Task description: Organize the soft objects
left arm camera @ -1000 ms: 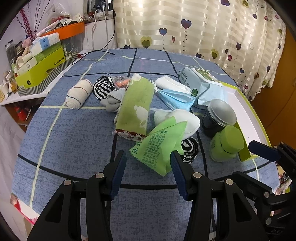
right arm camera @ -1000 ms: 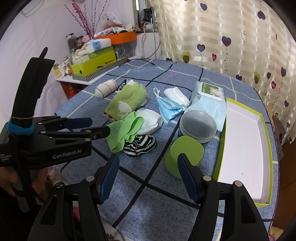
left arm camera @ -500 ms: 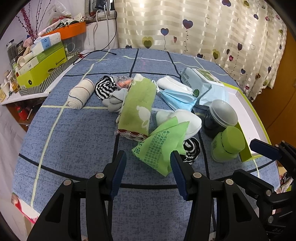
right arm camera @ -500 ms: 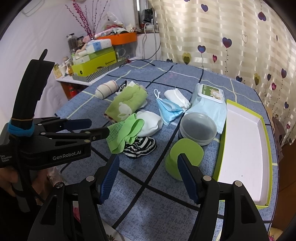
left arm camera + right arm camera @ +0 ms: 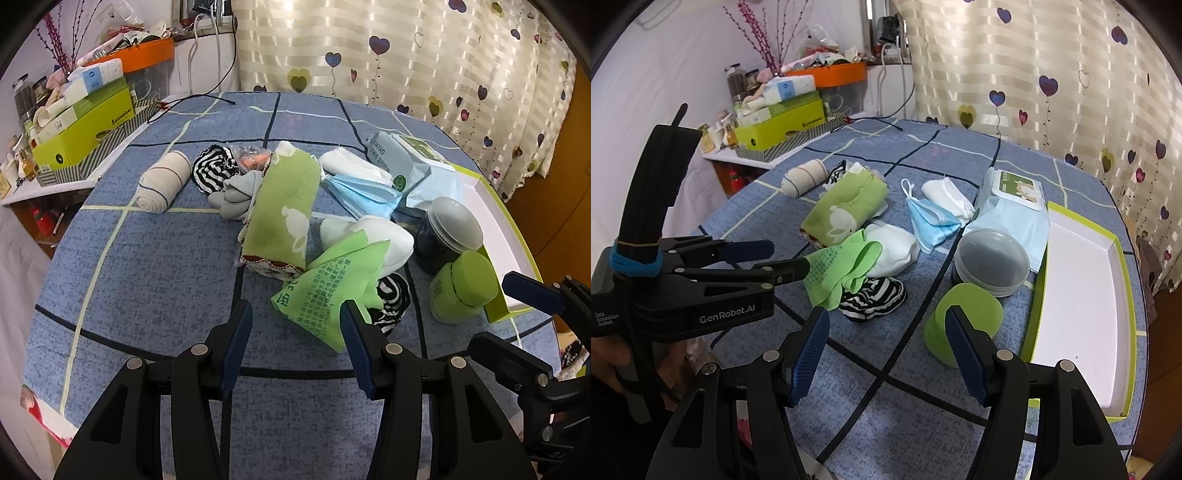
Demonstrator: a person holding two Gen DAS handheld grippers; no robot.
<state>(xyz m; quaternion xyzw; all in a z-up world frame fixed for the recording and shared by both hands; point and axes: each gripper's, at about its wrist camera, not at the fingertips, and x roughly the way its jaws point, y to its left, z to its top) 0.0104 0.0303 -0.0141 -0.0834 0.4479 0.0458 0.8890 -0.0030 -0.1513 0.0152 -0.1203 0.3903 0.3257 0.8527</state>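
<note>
Both jaws stand apart and hold nothing: the left gripper faces the green printed bag near the table's front edge, evidently lined up for pickup. The right gripper waits beside it. Beyond lie the green towel and bandage roll mid-table, unsorted, with the white tray at the right edge, presumably their destination.

Green printed bag hides most of the striped sock.
</note>
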